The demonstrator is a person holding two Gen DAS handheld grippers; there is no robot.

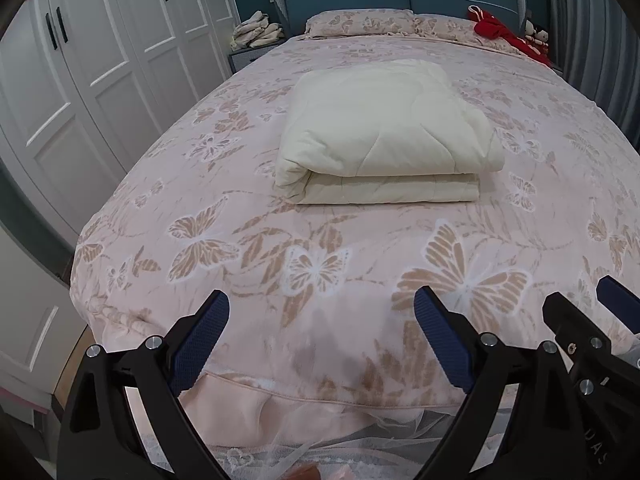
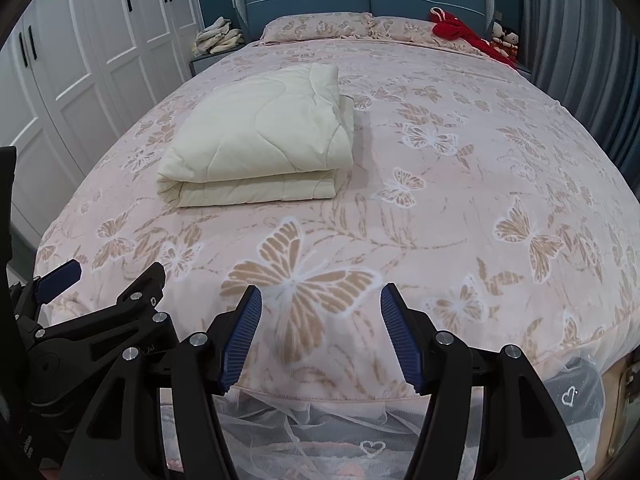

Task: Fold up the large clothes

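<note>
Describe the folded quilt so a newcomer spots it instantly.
Start at the large bed with the pink butterfly-print cover. Near its middle lies the cream quilt, folded into a thick rectangular stack. It is the only plain, unpatterned item there, unlike the red garment by the pillows.

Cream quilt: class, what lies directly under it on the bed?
The folded cream quilt rests on the pink butterfly bedspread, which shows all around it. The patch beneath is covered, so anything else there cannot be seen.
</note>
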